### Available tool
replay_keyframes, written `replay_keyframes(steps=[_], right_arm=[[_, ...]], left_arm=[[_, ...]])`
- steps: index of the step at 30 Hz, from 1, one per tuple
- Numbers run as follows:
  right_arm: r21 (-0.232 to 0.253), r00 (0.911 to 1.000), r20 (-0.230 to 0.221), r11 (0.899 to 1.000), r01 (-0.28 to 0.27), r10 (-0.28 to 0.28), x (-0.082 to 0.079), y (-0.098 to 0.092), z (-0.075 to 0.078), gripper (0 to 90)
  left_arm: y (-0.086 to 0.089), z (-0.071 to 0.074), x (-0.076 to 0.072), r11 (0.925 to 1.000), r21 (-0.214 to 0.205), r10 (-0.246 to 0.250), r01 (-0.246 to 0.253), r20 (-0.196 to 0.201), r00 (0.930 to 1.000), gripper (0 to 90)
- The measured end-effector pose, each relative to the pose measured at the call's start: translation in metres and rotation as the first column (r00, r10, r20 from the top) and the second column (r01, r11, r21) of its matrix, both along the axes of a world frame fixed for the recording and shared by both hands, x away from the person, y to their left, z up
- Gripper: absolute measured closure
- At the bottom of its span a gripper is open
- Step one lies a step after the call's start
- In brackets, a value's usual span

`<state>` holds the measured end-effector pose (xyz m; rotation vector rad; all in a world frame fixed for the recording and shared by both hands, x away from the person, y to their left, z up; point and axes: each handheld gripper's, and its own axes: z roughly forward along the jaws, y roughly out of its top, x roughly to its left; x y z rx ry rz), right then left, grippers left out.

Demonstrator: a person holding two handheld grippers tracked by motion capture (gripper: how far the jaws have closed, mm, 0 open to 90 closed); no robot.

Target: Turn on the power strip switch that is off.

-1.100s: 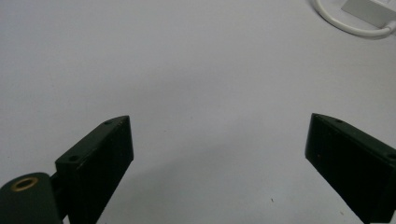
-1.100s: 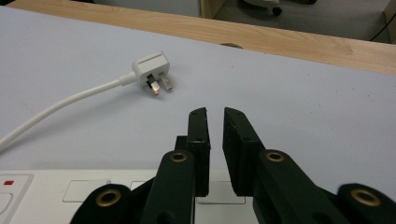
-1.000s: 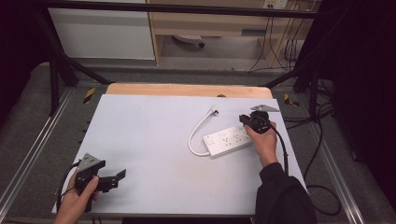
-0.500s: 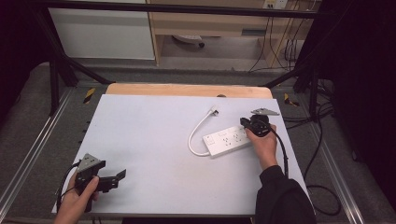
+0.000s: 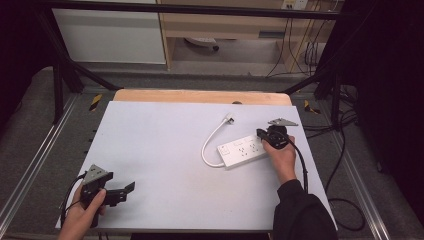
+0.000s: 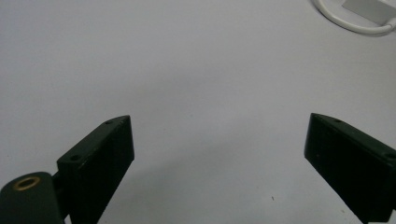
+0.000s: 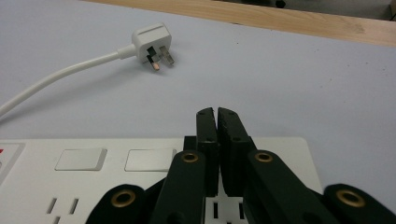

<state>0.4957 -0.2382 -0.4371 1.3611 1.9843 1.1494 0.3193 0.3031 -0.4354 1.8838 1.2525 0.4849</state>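
The right tongs are hovering closed, gripping nothing, directly over the near end of the white power strip, which is lying on the desk with its long axis running across, toward the left tongs; these are gaping empty, well apart. The plug is lying beyond. Contact is hard to judge.

The left tongs sit at the near left corner of the desk, gripped by the left hand, whose forearm enters from the bottom edge. Their jaws stand wide apart with nothing between them. The right tongs are held farther out on the right by the right hand, in a dark sleeve. Their jaws are pressed together, empty, pointing leftward.
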Motion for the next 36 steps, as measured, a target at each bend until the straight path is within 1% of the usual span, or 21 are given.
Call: replay_keyframes(steps=[11, 20, 25, 36], right_arm=[[-0.01, 0.9999, 0.001, 1.0, -0.01, 0.01, -0.0023, 0.0016, -0.0035, 90.0], [-0.008, 0.9999, 0.003, 1.0, -0.014, 0.014, -0.0028, 0.0023, -0.0047, 90.0], [0.0, 0.9999, -0.004, 1.0, -0.012, 0.012, -0.0038, 0.0029, -0.006, 90.0], [0.001, 0.9999, 0.006, 1.0, -0.014, 0.014, -0.0052, 0.0021, -0.0073, 90.0]], left_arm=[[-0.0004, -0.0007, 0.0001, 1.0, 0.009, -0.001, 0.001, -0.004, 1.0, 8.5], [-0.0006, -0.0009, 0.0, 0.9999, 0.013, -0.004, 0.004, -0.007, 1.0, 8.6], [-0.0008, -0.001, 0.0, 0.9999, 0.014, -0.006, 0.006, -0.007, 1.0, 8.5], [-0.0011, -0.0012, -0.0001, 0.9998, 0.015, -0.01, 0.011, -0.009, 0.9999, 8.6]])
